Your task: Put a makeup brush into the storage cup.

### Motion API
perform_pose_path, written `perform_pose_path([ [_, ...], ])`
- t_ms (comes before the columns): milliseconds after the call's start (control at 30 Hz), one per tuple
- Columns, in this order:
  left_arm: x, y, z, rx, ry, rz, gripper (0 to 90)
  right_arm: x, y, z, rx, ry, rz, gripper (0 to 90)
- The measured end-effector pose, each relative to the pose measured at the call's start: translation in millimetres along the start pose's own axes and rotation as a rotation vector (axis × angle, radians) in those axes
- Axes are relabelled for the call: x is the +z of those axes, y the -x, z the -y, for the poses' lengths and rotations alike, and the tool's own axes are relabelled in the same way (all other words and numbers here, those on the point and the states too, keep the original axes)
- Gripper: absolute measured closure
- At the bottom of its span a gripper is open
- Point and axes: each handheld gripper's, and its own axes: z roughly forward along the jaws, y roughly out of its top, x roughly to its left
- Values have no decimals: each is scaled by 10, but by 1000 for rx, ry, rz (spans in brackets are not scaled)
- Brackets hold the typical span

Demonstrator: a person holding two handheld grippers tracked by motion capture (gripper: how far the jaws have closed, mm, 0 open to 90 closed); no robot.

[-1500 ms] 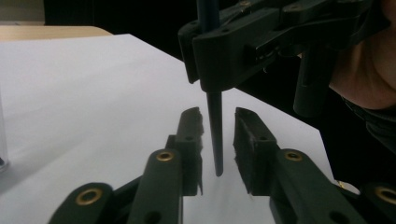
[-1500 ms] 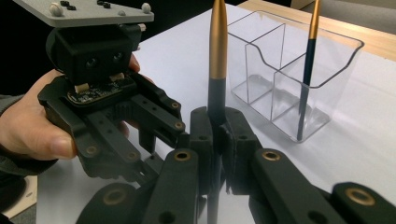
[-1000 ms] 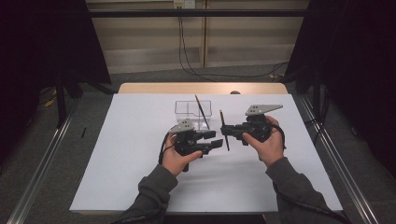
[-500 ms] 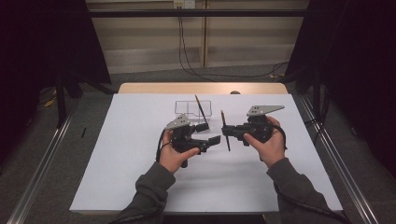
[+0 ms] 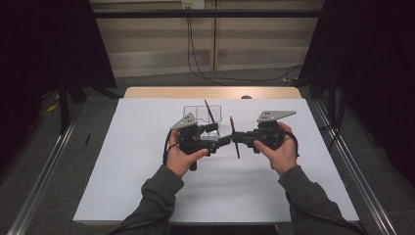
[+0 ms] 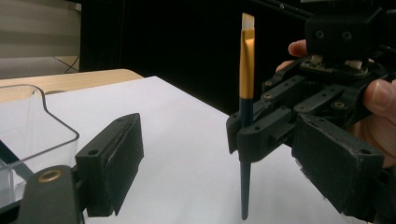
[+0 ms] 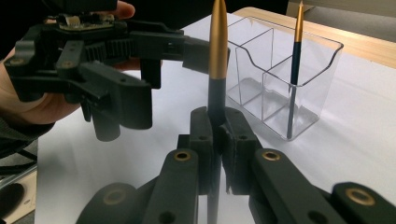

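Observation:
My right gripper (image 5: 236, 139) is shut on a dark-handled paintbrush (image 5: 232, 125) and holds it upright over the white table. In the right gripper view its jaws (image 7: 217, 135) pinch the handle below the gold ferrule (image 7: 218, 42). My left gripper (image 5: 220, 134) faces it from the left. Its jaws have just been opening and now stand wide, with nothing pressed between the pads. The left gripper view shows the brush (image 6: 246, 93) just beyond that gripper (image 6: 224, 172). A clear divided holder (image 5: 195, 111) behind holds a second brush (image 5: 209, 111).
White paper (image 5: 147, 171) covers the table, and a wooden edge (image 5: 210, 92) runs along the far side. The holder (image 7: 280, 79) sits at the back of the sheet, just behind the grippers. Metal rails (image 5: 44, 166) run down both sides, and a cable (image 5: 205, 73) lies on the floor beyond.
The left gripper's jaws have spread apart, and that hand has drawn slightly back from the brush. The right gripper and the brush have stayed put.

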Motion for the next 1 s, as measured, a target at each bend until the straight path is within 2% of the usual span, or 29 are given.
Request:
perform_pose_path([
  [167, 16, -6, -69, -10, 1, 6, 210, 5, -8, 3, 2, 1, -1, 841],
  [233, 14, -10, -98, -12, -2, 23, 253, 6, -10, 5, 0, 2, -1, 842],
  [467, 41, 9, -159, -19, -1, 30, 398, 8, -23, 0, -4, 3, -3, 841],
  [567, 49, 7, -167, -4, -15, 39, 467, 7, -30, -4, -4, 6, -5, 841],
  [600, 57, 16, -167, -20, -6, 44, 483, 7, -29, -4, -4, 6, -5, 841],
  [767, 69, 24, -176, -19, -14, 59, 576, 14, -33, -3, -11, 1, -4, 841],
  [933, 70, 46, -196, -27, -13, 61, 680, 18, -41, -7, -12, 0, -10, 841],
  [1000, 64, 51, -204, -28, -27, 58, 724, 22, -45, -8, -13, -3, -13, 841],
])
